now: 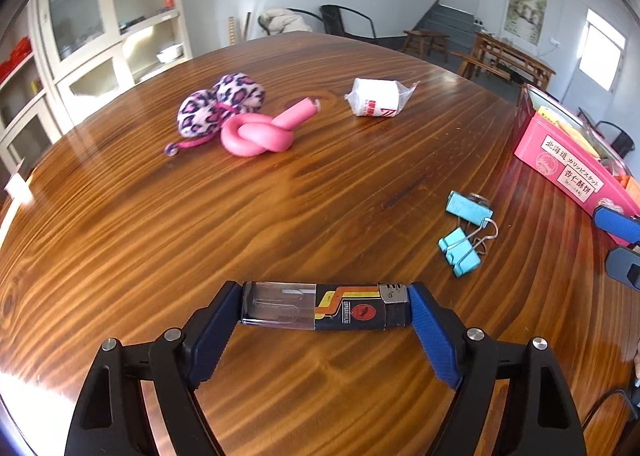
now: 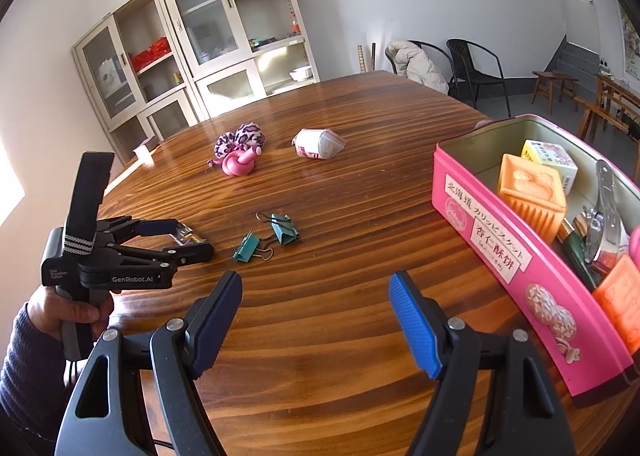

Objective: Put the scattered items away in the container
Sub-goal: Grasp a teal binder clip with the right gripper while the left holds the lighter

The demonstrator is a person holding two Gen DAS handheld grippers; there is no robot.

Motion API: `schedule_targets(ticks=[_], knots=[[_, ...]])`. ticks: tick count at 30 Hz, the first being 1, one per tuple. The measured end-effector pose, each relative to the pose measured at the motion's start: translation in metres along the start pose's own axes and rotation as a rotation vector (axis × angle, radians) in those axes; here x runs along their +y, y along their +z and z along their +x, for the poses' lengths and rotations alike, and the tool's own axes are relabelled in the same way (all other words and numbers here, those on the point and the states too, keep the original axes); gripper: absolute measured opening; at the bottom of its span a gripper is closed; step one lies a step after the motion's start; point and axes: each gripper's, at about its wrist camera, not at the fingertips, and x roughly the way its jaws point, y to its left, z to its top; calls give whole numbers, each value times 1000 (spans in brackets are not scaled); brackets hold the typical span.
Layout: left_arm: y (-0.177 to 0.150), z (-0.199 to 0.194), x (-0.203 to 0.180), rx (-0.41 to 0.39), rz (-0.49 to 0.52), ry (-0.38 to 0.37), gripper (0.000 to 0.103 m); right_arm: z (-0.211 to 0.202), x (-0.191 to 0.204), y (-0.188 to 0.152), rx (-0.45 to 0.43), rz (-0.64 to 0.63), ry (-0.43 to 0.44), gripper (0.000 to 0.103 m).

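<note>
At the far left of the wooden table, a leopard-print plush toy was seen touching a knotted pink foam tube. Just right of them, still on the far side, a white tissue packet in clear wrap was laid apart from the rest.

In the near middle of the left wrist view, a lighter with a clear tank and a dark printed body was pinched end to end by the left tongs, the blue pads pressed against its two ends. From the right wrist view the left tongs were seen low over the table at the left, gripped by a hand in a dark blue sleeve; whether the lighter touched the table could not be told.

Right of the lighter, two teal binder clips were laid close together on the wood, their wire handles overlapping.

The right tongs were held spread over bare wood at the near edge, with nothing between the pads.

At the far right, the open pink biscuit tin was stood on the table. Inside it an orange moulded block, a small yellow-and-white box and a metal tool were visible, with further orange and pink items nearer the right edge.
</note>
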Motion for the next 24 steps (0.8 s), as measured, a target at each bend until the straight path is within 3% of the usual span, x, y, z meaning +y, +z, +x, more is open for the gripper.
schedule_targets(ticks=[8,13,19,24], knots=[[-29,-21,19,-5,-160,115,85,31,17,1,99,-61,69,79],[-44,-37,29,-28,-245,115,85,46,26,7,124,-87,86,79],[-50,-52,30,-66,-277,103,85,54,20,22,113,-112,-17,79],[-52,-54,22,-62,-258,81,85,65,31,27,105,-265,-182,79]])
